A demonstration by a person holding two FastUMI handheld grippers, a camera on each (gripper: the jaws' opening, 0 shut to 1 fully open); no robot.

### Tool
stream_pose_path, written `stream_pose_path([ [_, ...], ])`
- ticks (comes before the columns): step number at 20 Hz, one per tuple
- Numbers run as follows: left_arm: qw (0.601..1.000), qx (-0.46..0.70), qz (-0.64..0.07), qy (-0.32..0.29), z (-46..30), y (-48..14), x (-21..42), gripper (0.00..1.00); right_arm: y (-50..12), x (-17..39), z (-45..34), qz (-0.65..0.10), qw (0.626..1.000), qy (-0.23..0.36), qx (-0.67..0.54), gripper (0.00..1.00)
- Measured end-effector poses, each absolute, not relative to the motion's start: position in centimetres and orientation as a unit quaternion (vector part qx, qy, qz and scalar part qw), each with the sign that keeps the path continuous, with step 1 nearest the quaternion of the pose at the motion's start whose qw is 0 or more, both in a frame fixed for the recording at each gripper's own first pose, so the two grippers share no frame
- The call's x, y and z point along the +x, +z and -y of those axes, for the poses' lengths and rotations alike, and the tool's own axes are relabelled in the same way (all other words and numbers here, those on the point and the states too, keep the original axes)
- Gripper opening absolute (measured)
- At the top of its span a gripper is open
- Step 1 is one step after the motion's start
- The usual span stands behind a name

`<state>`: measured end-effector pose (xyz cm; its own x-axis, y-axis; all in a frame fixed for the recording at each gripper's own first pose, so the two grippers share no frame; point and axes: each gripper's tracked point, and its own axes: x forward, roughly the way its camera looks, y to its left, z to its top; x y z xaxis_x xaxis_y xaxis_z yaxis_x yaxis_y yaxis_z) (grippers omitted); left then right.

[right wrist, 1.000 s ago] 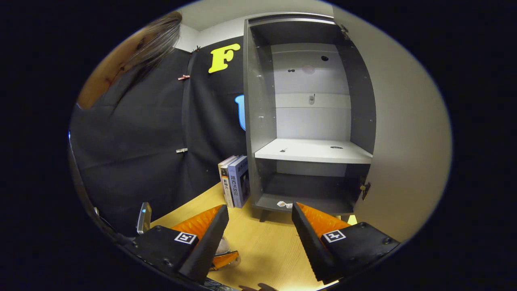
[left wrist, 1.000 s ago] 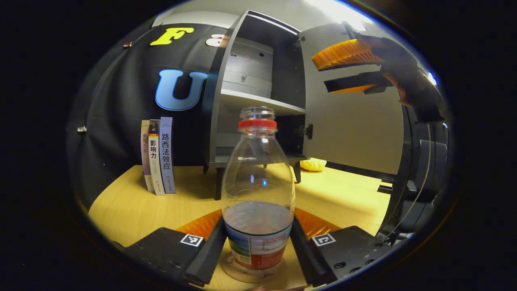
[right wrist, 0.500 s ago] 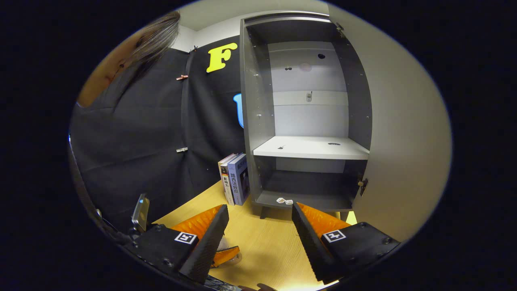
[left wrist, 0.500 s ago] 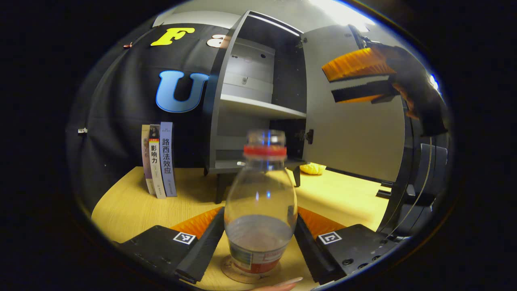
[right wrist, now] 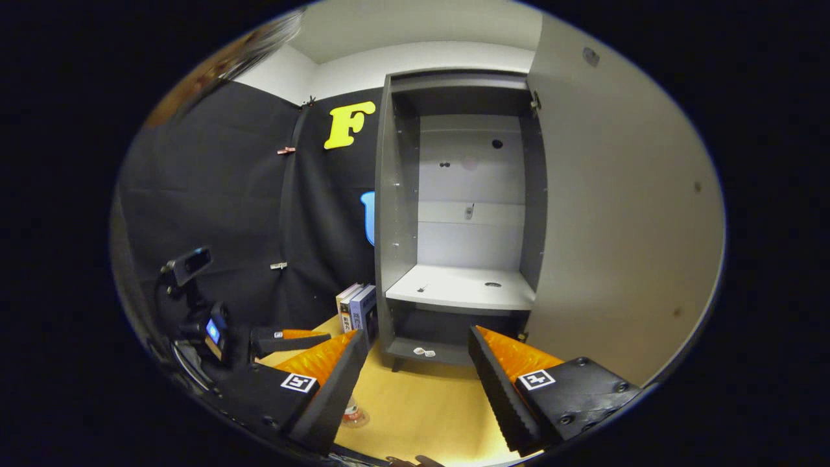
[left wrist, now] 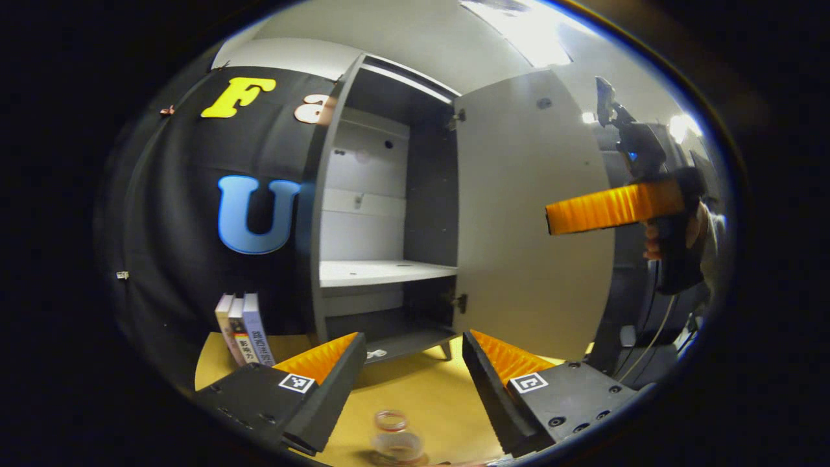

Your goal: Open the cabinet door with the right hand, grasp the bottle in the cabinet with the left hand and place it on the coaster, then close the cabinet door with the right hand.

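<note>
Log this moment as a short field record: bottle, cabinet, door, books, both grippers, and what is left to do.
bottle: bottle stands upright on the table, below the left gripper, free of its jaws
cabinet: cabinet, both shelves bare of any bottle
door: cabinet door wide open
books: books upright beside the cabinet
left gripper: jaws open, holding nothing
right gripper: right gripper, jaws open, facing the open cabinet
remaining: closing the door, probably the next step
</note>
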<state>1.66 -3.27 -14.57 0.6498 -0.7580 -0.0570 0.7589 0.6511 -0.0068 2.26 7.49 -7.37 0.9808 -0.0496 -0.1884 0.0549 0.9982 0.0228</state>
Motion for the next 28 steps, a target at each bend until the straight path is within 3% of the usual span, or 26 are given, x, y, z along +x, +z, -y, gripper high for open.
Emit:
stream_pose_path([
  [2,0.888,-0.009,-0.049,-0.457,5.9,-13.0,-0.7,0.89,-5.4,-1.3,-5.7,-0.084,0.994,-0.067,0.004,0.97],
  [8,0.85,-0.029,-0.02,-0.526,13.6,-8.0,-3.2,0.97,-3.3,-10.7,5.2,-0.053,0.963,-0.264,0.002,0.96],
  [10,0.843,-0.023,-0.015,-0.537,15.6,-7.6,-3.5,0.89,-3.4,-12.2,8.7,-0.053,0.954,-0.294,-0.014,0.98],
  [11,0.841,-0.022,-0.013,-0.541,16.6,-7.4,-3.7,0.93,-3.5,-12.5,10.1,-0.053,0.952,-0.301,-0.018,0.97],
  [14,0.843,-0.026,-0.007,-0.537,18.2,-6.6,-4.2,0.93,-3.8,-11.8,12.9,-0.057,0.956,-0.287,-0.028,0.96],
  [15,0.847,-0.027,-0.006,-0.53,19.0,-6.6,-3.5,0.97,-3.5,-11.3,13.8,-0.052,0.958,-0.279,-0.029,0.96],
  [16,0.853,-0.03,-0.007,-0.521,19.4,-6.6,-3.1,0.93,-3.4,-10.6,14.4,-0.05,0.962,-0.269,-0.026,0.95],
  [17,0.859,-0.034,-0.008,-0.511,19.8,-6.8,-2.8,0.97,-3.4,-10.3,14.8,-0.049,0.965,-0.257,-0.024,0.94],
  [18,0.865,-0.039,-0.009,-0.501,20.0,-6.8,-2.4,0.89,-3.4,-9.9,15.4,-0.046,0.967,-0.248,-0.025,0.94],
  [19,0.87,-0.043,-0.011,-0.491,20.3,-6.9,-2.0,0.97,-3.3,-9.4,15.5,-0.041,0.971,-0.233,-0.023,0.95],
  [22,0.882,-0.038,-0.017,-0.469,20.9,-7.3,-1.2,0.93,-3.6,-8.5,14.3,-0.043,0.983,-0.18,0.001,0.87],
  [23,0.886,-0.034,-0.016,-0.463,21.1,-7.4,-0.9,0.89,-3.5,-8.0,14.1,-0.042,0.985,-0.168,0.007,0.9],
  [25,0.889,-0.029,-0.016,-0.456,21.3,-7.4,-0.6,0.97,-3.6,-7.7,13.0,-0.045,0.989,-0.142,0.018,0.84],
  [26,0.891,-0.031,-0.016,-0.453,21.5,-7.4,-0.3,0.93,-3.7,-7.3,12.0,-0.047,0.991,-0.126,0.02,0.9],
  [28,0.895,-0.034,-0.023,-0.445,21.4,-7.2,0.1,0.93,-3.8,-6.2,9.5,-0.046,0.994,-0.091,0.025,0.9],
])
